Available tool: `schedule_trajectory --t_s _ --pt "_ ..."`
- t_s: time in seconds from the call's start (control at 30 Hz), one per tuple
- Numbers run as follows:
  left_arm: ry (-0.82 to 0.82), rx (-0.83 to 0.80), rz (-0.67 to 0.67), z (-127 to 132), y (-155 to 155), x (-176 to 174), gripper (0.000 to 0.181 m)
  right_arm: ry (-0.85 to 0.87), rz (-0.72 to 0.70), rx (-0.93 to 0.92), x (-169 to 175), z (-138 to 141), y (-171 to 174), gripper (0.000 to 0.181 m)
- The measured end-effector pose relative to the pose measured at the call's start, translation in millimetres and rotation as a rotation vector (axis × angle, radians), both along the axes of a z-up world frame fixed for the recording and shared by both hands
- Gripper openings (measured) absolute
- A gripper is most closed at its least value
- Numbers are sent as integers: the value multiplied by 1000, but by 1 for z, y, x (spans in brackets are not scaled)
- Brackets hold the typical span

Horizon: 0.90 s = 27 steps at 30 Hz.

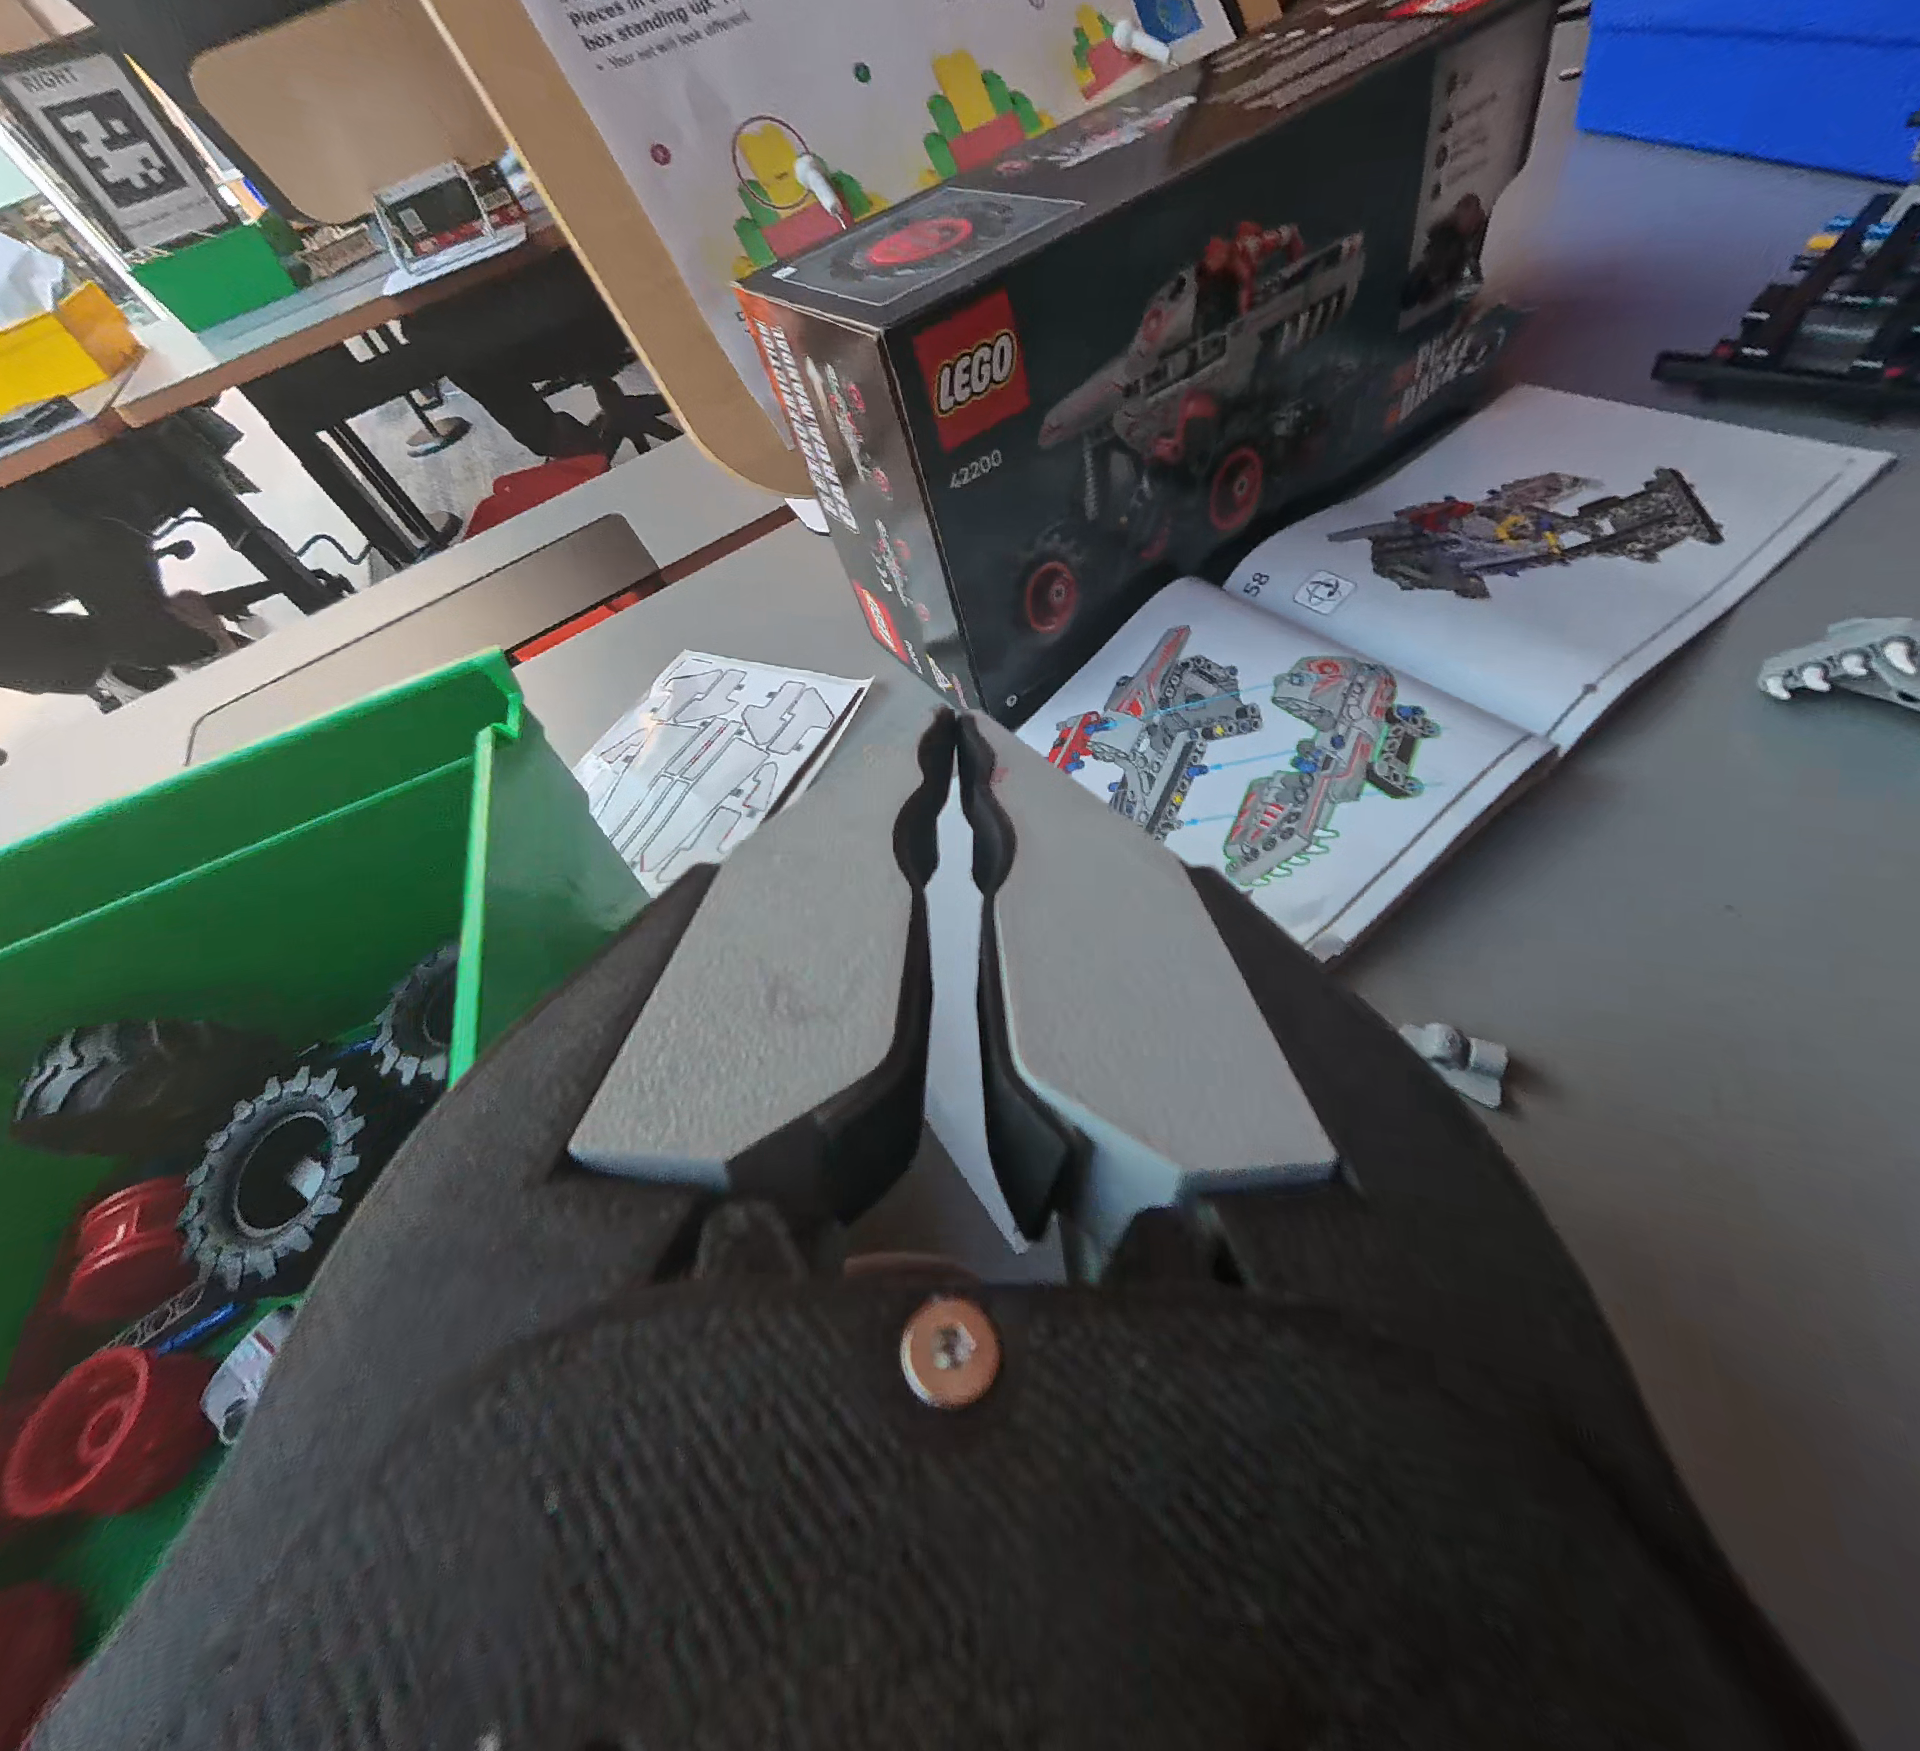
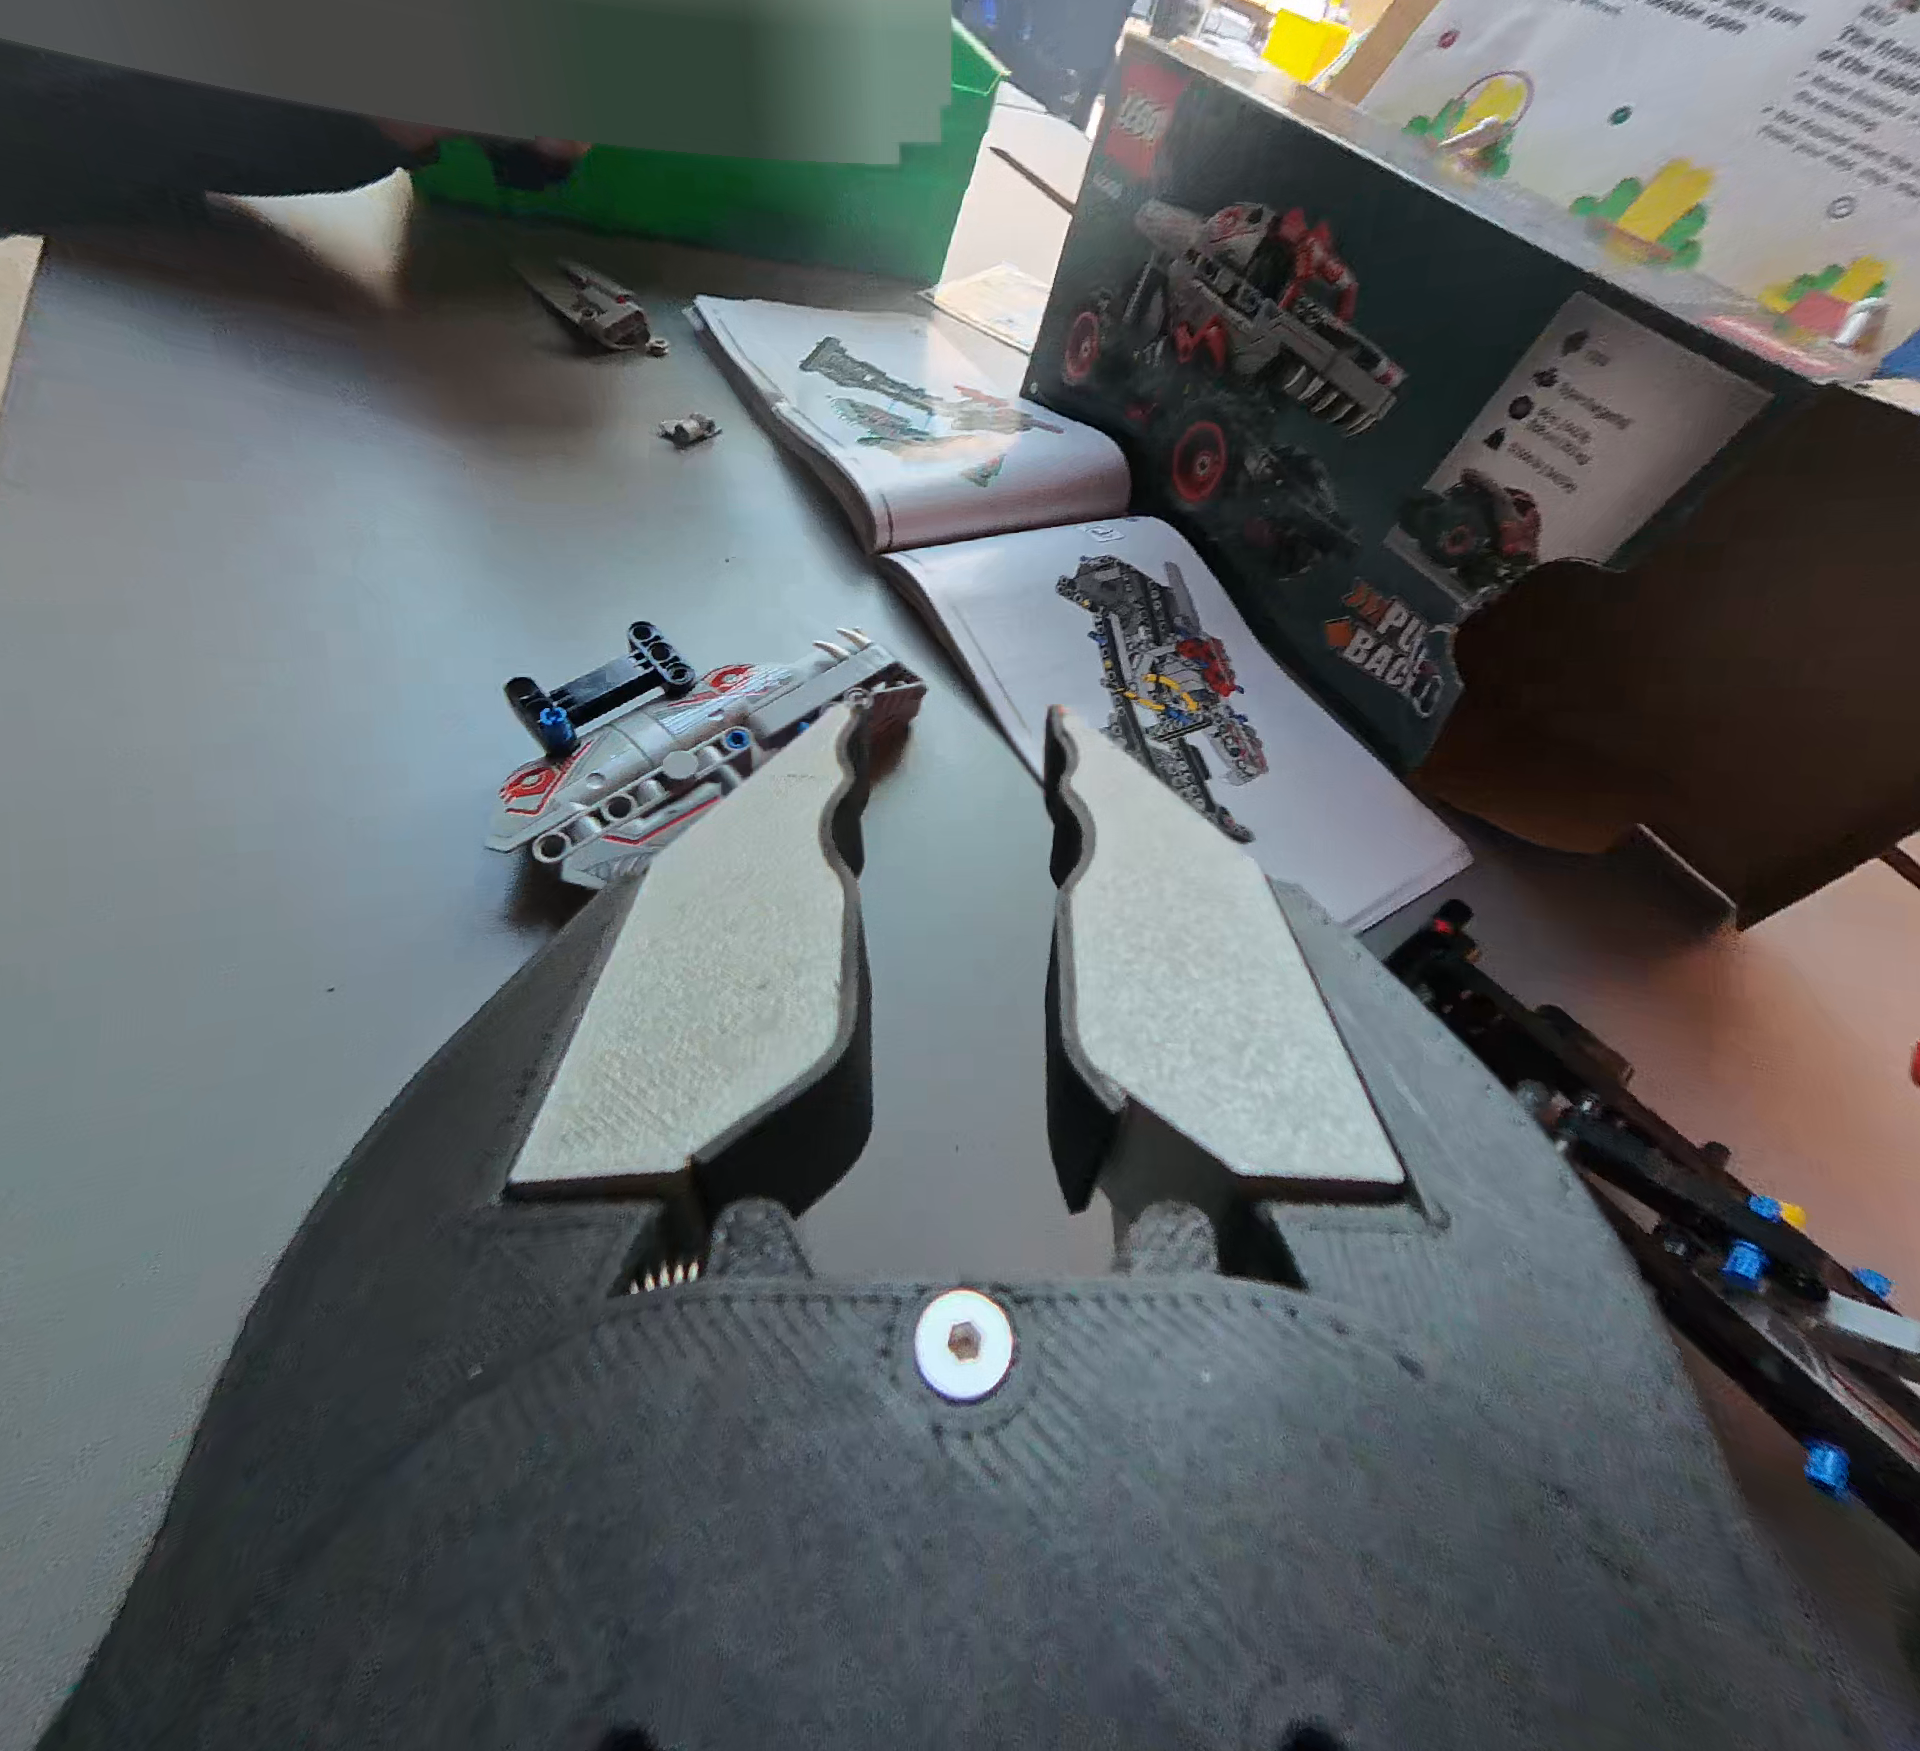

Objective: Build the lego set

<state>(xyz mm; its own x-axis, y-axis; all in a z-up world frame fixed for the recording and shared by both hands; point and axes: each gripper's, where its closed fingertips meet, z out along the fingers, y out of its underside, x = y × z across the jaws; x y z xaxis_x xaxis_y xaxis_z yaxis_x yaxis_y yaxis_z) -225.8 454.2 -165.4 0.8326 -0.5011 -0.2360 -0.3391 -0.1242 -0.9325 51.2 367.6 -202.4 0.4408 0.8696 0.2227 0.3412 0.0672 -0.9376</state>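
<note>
Left gripper [image 1: 958, 733]: fingers pressed together at the tips, nothing between them. It hangs above the grey table [image 1: 1662, 1182], between the green bin [image 1: 312, 828] and the open instruction booklet [image 1: 1403, 714].

Right gripper [image 2: 951, 725]: fingers apart, empty, low over the table. The grey-and-red side panel subassembly [image 2: 675, 766] lies flat just beside its left fingertip; touching or not can't be told from this view.

Other parts:
- Black tyres [image 1: 275, 1171] and red wheel hubs [image 1: 99, 1431] sit loose in the green bin.
- Small grey connector [image 1: 1455, 1062] lies alone on the table near the booklet.
- Toothed grey jaw piece [image 1: 1849, 667] lies at the right edge of the left view.
- Black chassis frame [image 2: 1683, 1223] with blue pins lies beside the right gripper, mostly out of view.
- Sticker sheet [image 1: 717, 756] lies flat next to the set box [image 1: 1195, 392], which stands behind the booklet.

Judgement: build is mid-way, body panels are due to go on the chassis.

Risks:
- Right finger may nudge the panel sideways instead of straddling it, since the approach is off-centre.
- The panel lies flat and thin, so a pinch on the edge may slip or pop the black liftarm [image 2: 613, 678] off its pins.
- The connector is small and easily swept off by a wrist.
</note>
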Motion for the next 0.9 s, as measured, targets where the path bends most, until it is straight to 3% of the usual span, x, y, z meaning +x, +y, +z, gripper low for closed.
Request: schedule_trajectory --t_s 0.23,0.43,0.73,0.9 --pt "-2 -12 -18 -4 -1 4 0 84 -25 -18 10 9 24 34" --pt "-33 -41 -46 -7 -3 9 0 44 -91 8 21 6 45 33" --pt "-136 -112 -33 -12 2 10 0 56 -77 6 33 9 56 32" --pt "-109 -83 -6 -10 5 5 0 26 -83 44 33 11 65 32"
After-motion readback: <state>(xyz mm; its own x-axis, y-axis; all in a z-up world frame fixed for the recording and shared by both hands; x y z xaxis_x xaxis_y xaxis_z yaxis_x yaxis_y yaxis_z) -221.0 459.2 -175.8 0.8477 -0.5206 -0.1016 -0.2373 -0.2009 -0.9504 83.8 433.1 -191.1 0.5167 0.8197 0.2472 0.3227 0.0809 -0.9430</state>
